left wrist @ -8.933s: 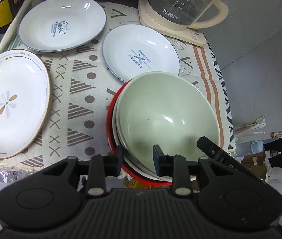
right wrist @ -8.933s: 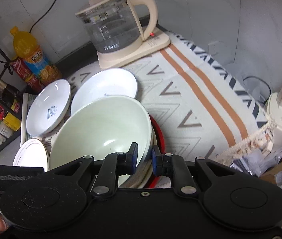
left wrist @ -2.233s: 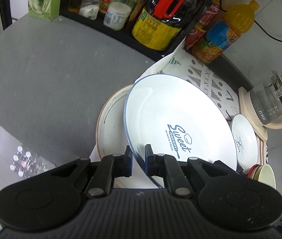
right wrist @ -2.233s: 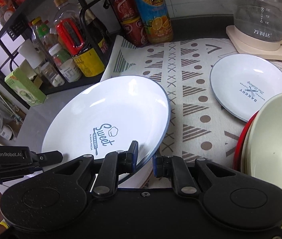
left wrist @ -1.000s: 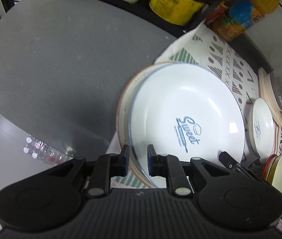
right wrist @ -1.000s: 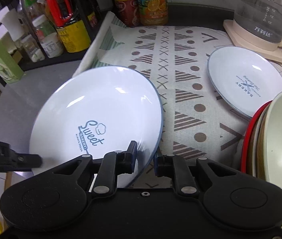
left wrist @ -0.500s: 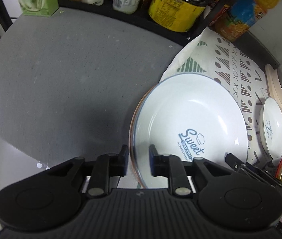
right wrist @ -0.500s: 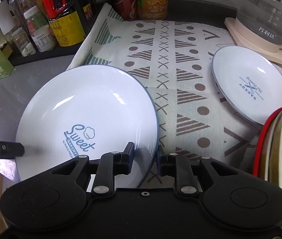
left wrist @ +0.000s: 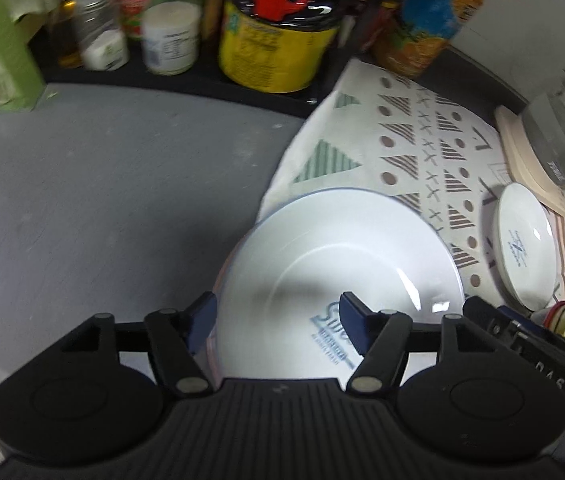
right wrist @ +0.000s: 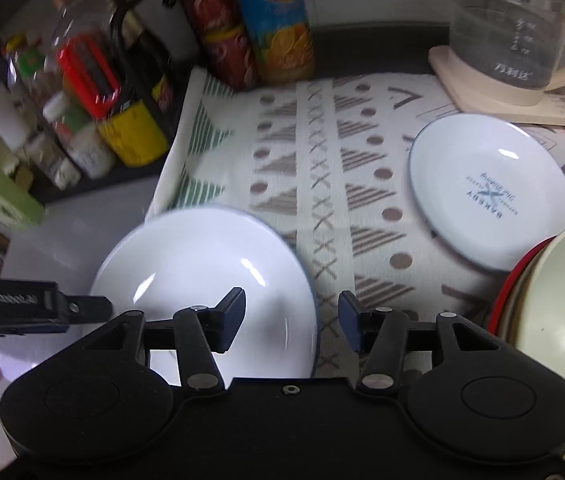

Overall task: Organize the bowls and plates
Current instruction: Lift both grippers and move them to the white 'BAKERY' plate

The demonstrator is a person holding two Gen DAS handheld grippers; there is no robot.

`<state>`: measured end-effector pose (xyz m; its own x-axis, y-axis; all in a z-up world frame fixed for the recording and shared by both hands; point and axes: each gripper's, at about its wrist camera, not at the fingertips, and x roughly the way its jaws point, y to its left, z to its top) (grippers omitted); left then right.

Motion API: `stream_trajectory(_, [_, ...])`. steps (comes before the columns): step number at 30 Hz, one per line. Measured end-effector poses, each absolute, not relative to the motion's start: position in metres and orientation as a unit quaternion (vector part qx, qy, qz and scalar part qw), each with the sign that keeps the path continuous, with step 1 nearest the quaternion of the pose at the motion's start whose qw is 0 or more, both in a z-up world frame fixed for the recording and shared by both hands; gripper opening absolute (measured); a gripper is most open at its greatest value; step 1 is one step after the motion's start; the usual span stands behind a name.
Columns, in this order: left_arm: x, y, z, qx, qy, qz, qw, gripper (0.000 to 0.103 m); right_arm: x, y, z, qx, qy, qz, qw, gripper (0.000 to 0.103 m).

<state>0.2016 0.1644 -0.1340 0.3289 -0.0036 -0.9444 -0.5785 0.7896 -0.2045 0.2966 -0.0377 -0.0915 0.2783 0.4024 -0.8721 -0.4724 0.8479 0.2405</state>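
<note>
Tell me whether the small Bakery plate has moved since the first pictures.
No. The small Bakery plate lies on the patterned cloth just in front of the kettle base, as it did before; only the camera has shifted.

- Large plate (left wrist: 334, 248): glossy white glazed ware with sharp highlights.
- Tablecloth (right wrist: 322, 184) under it: matt woven cloth with a printed pattern.
- Kettle (right wrist: 510, 28) beyond the cloth: clear glass on a smooth cream plastic base.
- Left gripper (left wrist: 276, 322): matt black plastic.

A grey table (left wrist: 102, 184) carries a patterned cloth (right wrist: 322, 168) along its right part. On the cloth sit plates (right wrist: 490, 188), stacked bowls (right wrist: 554, 300) and what looks like a kettle base (right wrist: 502, 100).
</note>
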Motion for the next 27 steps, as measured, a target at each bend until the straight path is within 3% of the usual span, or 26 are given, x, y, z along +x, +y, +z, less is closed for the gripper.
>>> stream_trajectory(9, [0.24,0.153,-0.133,-0.23,0.554,0.134,0.789,0.069,0.32,-0.057,-0.074,0.001,0.518,0.215,0.828,0.054])
stream_trajectory(13, [0.254,0.144,-0.129,-0.219,0.553,0.109,0.797,0.071,0.328,-0.063,-0.064,0.008,0.499,0.195,0.844,0.067])
stream_trajectory(24, [0.286,0.114,-0.123,-0.206,0.556,0.061,0.803,0.076,0.35,-0.098,-0.048,0.068,0.496,0.146,0.853,0.068])
stream_trajectory(27, [0.294,0.103,-0.124,-0.205,0.558,0.055,0.803,0.077,0.356,-0.108,-0.046,0.08,0.492,0.136,0.856,0.074])
